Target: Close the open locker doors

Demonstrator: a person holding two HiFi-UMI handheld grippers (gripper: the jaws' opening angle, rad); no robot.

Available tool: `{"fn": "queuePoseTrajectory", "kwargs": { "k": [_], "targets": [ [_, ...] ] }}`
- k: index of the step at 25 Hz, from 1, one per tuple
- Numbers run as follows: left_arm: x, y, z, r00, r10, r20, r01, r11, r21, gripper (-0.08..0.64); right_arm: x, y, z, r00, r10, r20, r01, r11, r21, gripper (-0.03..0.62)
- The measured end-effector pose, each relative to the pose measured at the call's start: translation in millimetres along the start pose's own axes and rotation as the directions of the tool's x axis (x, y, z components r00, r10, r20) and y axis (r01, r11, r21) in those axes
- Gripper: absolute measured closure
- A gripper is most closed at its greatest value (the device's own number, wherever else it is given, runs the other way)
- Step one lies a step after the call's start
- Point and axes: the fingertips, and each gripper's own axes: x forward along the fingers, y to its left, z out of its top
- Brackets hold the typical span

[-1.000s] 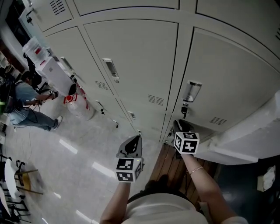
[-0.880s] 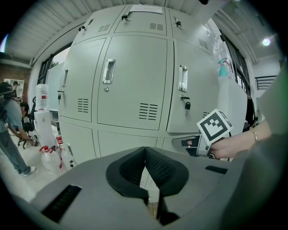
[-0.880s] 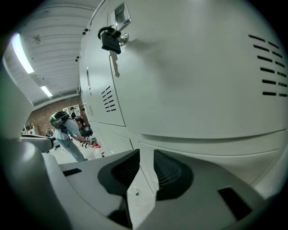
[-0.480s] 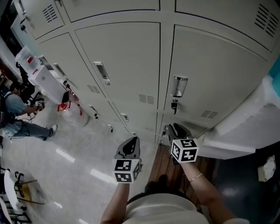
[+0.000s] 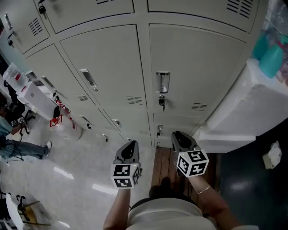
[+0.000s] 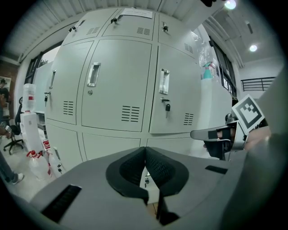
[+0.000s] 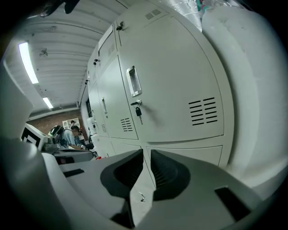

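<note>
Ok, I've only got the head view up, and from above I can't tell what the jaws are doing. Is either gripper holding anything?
Observer: No. In the left gripper view, the left gripper has its jaws together with nothing between them.
Operator: And the right one?
Observer: The right gripper has a narrow gap between its jaws, which have just been closing. Only the lockers behind show through the gap.
Operator: The top row is cut off for me. Is anything on it?
Observer: The left gripper view shows a white sheet near the top of the middle upper door.
</note>
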Motion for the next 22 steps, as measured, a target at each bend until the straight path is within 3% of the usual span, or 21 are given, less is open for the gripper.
{"fn": "queuePoseTrajectory", "kwargs": {
  "k": [12,22],
  "targets": [
    [-24.3,-25.4,-1.6,0.998,-0.061,0.015,0.06,0.997,0.04,0.54,-81.0,3.8,-4.4,0.995,-0.079,0.065,0.078,0.997,0.015,0.592],
    [-43.9,-40.2,-1.3,0.995,-0.088,0.04,0.085,0.995,0.06,0.54,-120.8,0.0,-11.6,0.988,-0.131,0.08,0.129,0.991,0.025,0.592]
  ]
}}
